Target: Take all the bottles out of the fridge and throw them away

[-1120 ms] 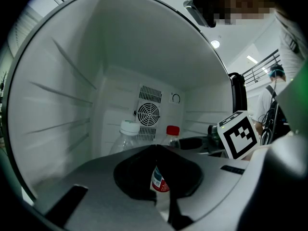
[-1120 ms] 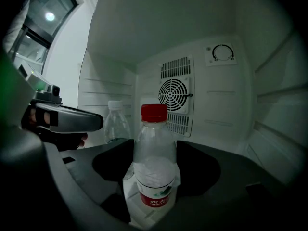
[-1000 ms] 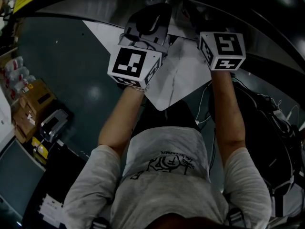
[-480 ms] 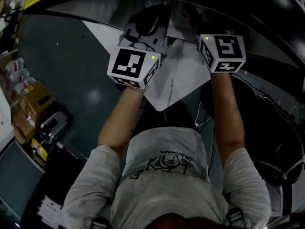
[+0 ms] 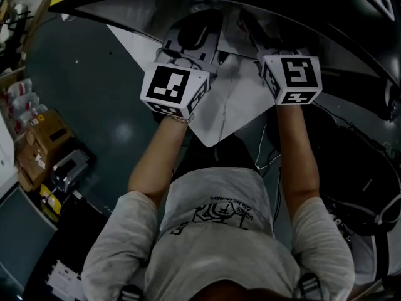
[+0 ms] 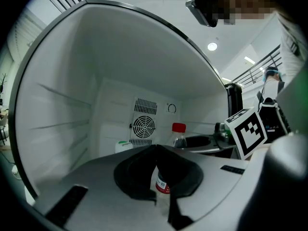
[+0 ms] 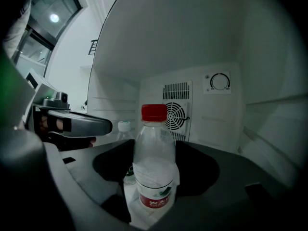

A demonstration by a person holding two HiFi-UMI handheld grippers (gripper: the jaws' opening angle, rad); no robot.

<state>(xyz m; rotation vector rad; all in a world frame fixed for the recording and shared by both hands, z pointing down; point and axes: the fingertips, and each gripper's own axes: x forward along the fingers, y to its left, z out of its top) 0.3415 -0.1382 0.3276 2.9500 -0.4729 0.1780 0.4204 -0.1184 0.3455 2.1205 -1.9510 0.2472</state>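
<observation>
A clear water bottle point(image 7: 154, 162) with a red cap and red label stands on the white fridge floor point(image 7: 144, 220). My right gripper point(image 7: 155, 177) is shut on its body, with a dark pad against each side. Behind it stands a second bottle point(image 7: 124, 129) with a pale cap. My left gripper point(image 6: 155, 150) is shut with its tips touching and holds nothing. Past those tips I see the red-capped bottle point(image 6: 178, 133). In the head view both grippers, left point(image 5: 195, 30) and right point(image 5: 249, 25), reach into the fridge point(image 5: 125, 17).
The fridge back wall has a round fan grille point(image 7: 175, 114) and a dial point(image 7: 219, 82). Ribbed side walls point(image 6: 57, 105) close in on both sides. Cardboard boxes point(image 5: 44, 133) stand on the floor at the left, and cables with dark bags point(image 5: 357, 168) lie at the right.
Both marker cubes have shifted slightly upward in the head view, the right one a little further into the fridge. Neither gripper's state visibly changed.
</observation>
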